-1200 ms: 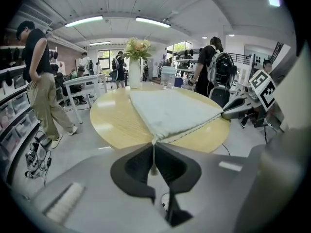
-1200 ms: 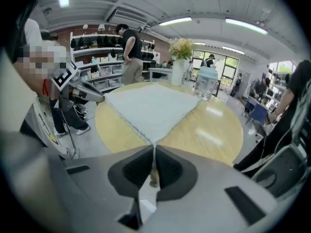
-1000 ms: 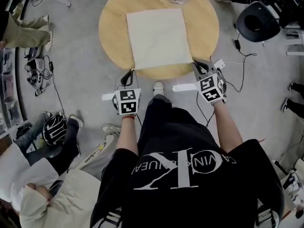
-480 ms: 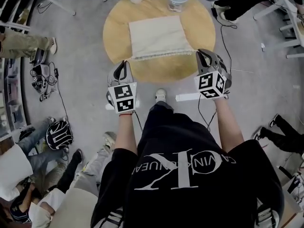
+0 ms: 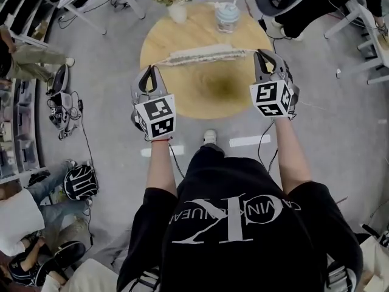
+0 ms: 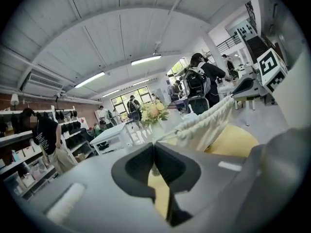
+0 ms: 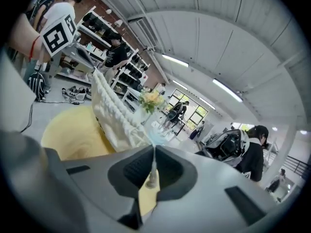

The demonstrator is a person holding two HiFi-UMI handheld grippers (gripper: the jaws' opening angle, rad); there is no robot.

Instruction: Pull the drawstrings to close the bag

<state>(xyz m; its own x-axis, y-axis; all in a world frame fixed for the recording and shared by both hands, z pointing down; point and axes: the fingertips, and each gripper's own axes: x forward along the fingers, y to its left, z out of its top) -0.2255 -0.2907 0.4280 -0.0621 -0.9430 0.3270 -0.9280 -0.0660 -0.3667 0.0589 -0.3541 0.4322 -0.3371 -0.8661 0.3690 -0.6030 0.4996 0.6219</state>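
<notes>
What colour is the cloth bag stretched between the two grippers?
Plain cream, no pattern. The bag shows best in the head view, against the tan table.

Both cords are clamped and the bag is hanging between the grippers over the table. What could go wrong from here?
1. The left gripper and right gripper are each shut on only a thin drawstring; a slip would drop one side of the bag.
2. The bag appears near the flower vase and jar; a swing might tip them.
3. Its mouth looks already bunched, so more pull may just strain the cords.
</notes>
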